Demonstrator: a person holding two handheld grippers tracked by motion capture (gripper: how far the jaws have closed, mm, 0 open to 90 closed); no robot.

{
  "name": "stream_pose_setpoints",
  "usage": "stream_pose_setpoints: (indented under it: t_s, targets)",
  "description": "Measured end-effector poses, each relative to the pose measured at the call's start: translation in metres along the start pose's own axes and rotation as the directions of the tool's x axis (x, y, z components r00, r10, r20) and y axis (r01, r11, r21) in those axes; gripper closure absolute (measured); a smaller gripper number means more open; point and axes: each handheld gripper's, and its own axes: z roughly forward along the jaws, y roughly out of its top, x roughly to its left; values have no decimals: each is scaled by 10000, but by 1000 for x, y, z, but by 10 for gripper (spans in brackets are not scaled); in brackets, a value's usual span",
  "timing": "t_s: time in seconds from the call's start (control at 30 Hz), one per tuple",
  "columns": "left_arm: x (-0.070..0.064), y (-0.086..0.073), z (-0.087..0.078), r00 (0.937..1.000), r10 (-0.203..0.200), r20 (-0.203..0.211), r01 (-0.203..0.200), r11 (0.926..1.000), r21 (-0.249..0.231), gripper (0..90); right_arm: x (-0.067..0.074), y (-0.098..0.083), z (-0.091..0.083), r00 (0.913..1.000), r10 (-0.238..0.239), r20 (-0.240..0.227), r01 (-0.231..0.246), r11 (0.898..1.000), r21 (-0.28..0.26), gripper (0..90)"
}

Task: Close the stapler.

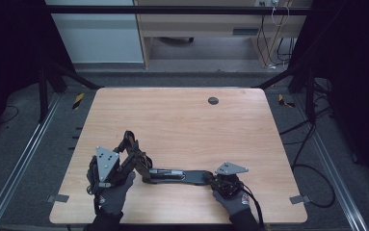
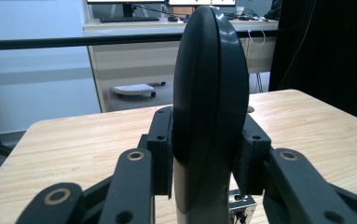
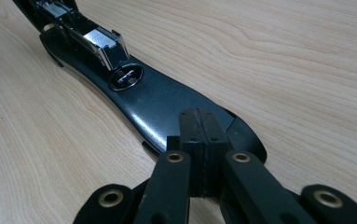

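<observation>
A black stapler lies swung open on the wooden table [image 1: 182, 120]. Its base [image 1: 187, 176] [image 3: 153, 100] rests flat, with the metal anvil plate [image 3: 127, 77] and the shiny staple channel [image 3: 99, 43] showing. The stapler's black top cover [image 1: 130, 146] [image 2: 209, 88] stands raised and edge-on between my left jaws. My left gripper [image 1: 133, 162] [image 2: 209, 156] is shut on this cover, one pad [image 2: 163, 149] on each side. My right gripper [image 1: 217, 181] [image 3: 199, 128] is shut with nothing between its jaws, its tips resting on the near end of the base.
A small dark round cap [image 1: 213, 100] sits in the table near its far edge. Beyond the table stand a light wooden desk [image 1: 201, 24] and hanging cables [image 1: 273, 33]. Metal rails [image 1: 23, 149] run along both sides.
</observation>
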Motion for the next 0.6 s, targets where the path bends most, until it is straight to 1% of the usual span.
stream_pose_setpoints:
  t_s: [0.23, 0.43, 0.6]
  targets:
    - [-4, 0, 1, 9999, 106, -9, -106, 9999, -38, 636, 0, 0, 0, 10000, 57, -1, -57, 10000, 26, 900]
    - [-8, 0, 2, 9996, 280, 3, -280, 9995, -127, 633, 0, 0, 0, 10000, 66, 11, -66, 10000, 7, 900]
    - [-14, 0, 4, 9985, 547, -44, -548, 9984, -130, 632, 1, 0, 0, 10000, 82, 13, -82, 10000, 20, 900]
